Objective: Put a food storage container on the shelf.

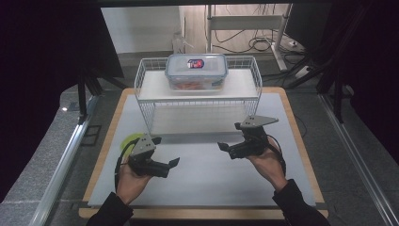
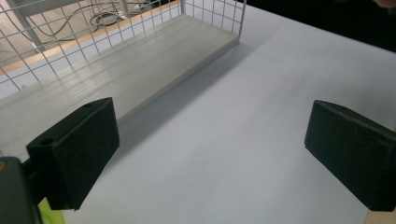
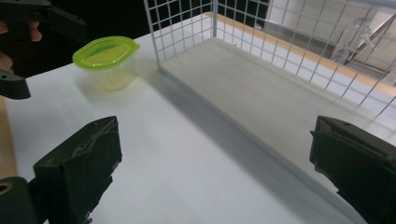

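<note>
We hold the left gripper (image 1: 168, 151) and right gripper (image 1: 228, 136) spread and empty; the lidded box (image 1: 196, 70) with orange contents tops the wire shelf (image 1: 141, 77), the green-lidded tub (image 3: 106, 61) sits on the desk (image 1: 211, 174)

A wooden-edged table (image 1: 99, 155) carried a pale grey mat (image 1: 207, 174) that covered nearly all of its top. On the far half of the mat stood a white wire rack (image 1: 141, 77) with 2 levels: a lower board (image 3: 243, 88) resting on the mat and an upper shelf (image 1: 155, 87) above it. A clear lidded container (image 1: 196, 70) sat on the upper shelf, about centred. A small tub with a green lid (image 3: 106, 63) stood on the mat near the rack's left corner.
</note>
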`<state>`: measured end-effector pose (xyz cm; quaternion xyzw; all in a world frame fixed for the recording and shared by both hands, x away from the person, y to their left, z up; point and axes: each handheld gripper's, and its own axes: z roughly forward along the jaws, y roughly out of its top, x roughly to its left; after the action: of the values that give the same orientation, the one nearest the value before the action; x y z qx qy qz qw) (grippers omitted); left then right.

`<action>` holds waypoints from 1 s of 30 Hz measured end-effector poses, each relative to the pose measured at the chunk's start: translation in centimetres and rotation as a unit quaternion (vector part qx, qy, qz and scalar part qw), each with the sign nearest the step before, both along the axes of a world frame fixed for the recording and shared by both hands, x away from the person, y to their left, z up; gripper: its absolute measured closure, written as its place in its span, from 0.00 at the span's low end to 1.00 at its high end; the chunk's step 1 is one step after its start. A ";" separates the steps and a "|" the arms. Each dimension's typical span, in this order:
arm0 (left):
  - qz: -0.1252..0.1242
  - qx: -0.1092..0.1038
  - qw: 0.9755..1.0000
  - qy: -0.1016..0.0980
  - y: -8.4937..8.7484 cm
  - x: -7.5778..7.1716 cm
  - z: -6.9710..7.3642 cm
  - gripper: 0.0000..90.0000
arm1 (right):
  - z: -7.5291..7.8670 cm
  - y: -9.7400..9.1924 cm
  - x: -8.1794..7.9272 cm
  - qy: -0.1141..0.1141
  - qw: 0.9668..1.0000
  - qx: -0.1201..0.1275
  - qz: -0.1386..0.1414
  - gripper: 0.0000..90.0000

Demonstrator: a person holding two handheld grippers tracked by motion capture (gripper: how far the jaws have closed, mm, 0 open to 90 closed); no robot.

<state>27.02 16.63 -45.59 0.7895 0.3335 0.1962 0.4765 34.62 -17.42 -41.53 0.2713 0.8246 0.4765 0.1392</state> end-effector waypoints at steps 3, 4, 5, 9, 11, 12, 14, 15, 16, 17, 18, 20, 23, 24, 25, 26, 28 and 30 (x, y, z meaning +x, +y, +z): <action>-0.001 -0.001 1.000 -0.002 0.1 -0.7 -0.9 0.02 | -0.7 -0.3 -0.6 0.008 1.000 0.005 0.001 0.02; -0.001 -0.001 1.000 -0.002 0.1 -0.7 -0.9 0.01 | -0.7 -0.3 -0.6 0.008 1.000 0.005 0.001 0.02; 0.000 0.002 1.000 -0.002 0.1 -1.0 -1.3 0.01 | -1.0 -0.3 -0.8 0.011 1.000 0.007 0.001 0.02; 0.007 0.014 1.000 0.001 0.5 -1.9 -2.8 0.01 | -3.1 -0.7 -2.0 0.025 1.000 0.008 0.007 0.02; 0.009 0.016 1.000 0.002 0.5 -2.1 -3.0 0.01 | -3.7 -0.8 -2.5 0.026 1.000 0.004 0.009 0.02; 0.011 0.016 1.000 0.001 0.6 -2.2 -3.2 0.01 | -4.0 -0.9 -2.7 0.026 1.000 0.002 0.009 0.02; 0.014 0.015 1.000 0.002 0.9 -2.6 -3.5 0.01 | -4.5 -1.1 -3.2 0.026 1.000 0.000 0.010 0.02; 0.015 0.015 1.000 0.002 0.9 -2.7 -3.6 0.01 | -4.7 -1.2 -3.3 0.026 1.000 -0.001 0.009 0.02; 0.016 0.017 1.000 0.002 0.9 -2.8 -3.7 0.01 | -4.8 -1.3 -3.5 0.028 1.000 -0.003 0.008 0.02; 0.016 0.017 1.000 0.002 0.9 -2.8 -3.7 0.01 | -4.8 -1.3 -3.5 0.028 1.000 -0.003 0.008 0.02; 0.017 0.019 1.000 0.001 1.0 -3.0 -4.0 0.01 | -5.2 -1.5 -3.9 0.026 1.000 -0.006 0.007 0.02; 0.017 0.021 1.000 0.001 1.0 -3.1 -4.1 0.01 | -5.3 -1.5 -4.1 0.026 1.000 -0.007 0.006 0.02; 0.016 0.026 1.000 0.005 1.0 -3.6 -4.6 0.01 | -5.8 -1.9 -4.7 0.024 1.000 -0.012 0.005 0.02; 0.014 0.028 0.999 0.008 0.9 -3.8 -4.9 0.01 | -5.9 -2.0 -4.9 0.024 1.000 -0.013 0.004 0.02; 0.013 0.031 0.999 0.012 0.9 -3.9 -5.1 0.01 | -6.0 -2.1 -5.0 0.025 1.000 -0.016 0.004 0.02; 0.013 0.031 0.999 0.012 0.9 -3.9 -5.1 0.01 | -6.2 -2.1 -5.2 0.026 1.000 -0.016 0.004 0.02; 0.009 0.042 0.999 0.024 0.7 -4.2 -5.6 0.01 | -6.5 -2.2 -5.4 0.030 0.999 -0.020 0.004 0.02; 0.008 0.044 0.999 0.028 0.7 -4.3 -5.7 0.01 | -6.7 -2.3 -5.6 0.032 0.999 -0.021 0.004 0.02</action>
<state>22.71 17.29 -51.34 0.8120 0.3441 0.1928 0.4301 29.05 -19.70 -48.22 0.2798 0.8399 0.4504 0.1163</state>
